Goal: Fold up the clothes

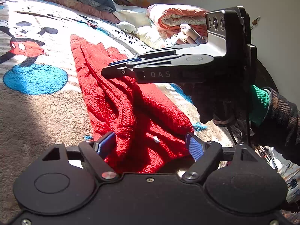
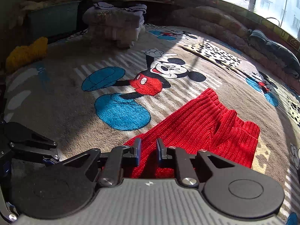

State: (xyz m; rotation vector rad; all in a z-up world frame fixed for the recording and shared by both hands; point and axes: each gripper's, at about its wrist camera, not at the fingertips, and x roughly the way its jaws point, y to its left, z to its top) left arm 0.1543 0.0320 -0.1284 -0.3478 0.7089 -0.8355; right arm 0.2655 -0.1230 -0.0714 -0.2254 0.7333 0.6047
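Nearest, found the left gripper [image 1: 150, 142] spread wide, pads either side of the near end of the red sweater [image 1: 121, 103] and clamping nothing. Saw the right gripper [image 2: 149, 148] just beyond, to the right, narrowed to a slim gap with red knit between the pads. Could not tell whether that knit was truly pinched. Noted the sweater lying as a long, bunched strip on the cartoon blanket [image 1: 37, 112], running away toward its far ribbed edge. Judged the risks thus: could shed a layer if the thick knit slid from a shallow bite, could skew the fold if one end rose alone, and could drag on the plush pile. Farther off, made out a stack of bedding [image 2: 116, 28] and a yellow garment [image 2: 26, 54].
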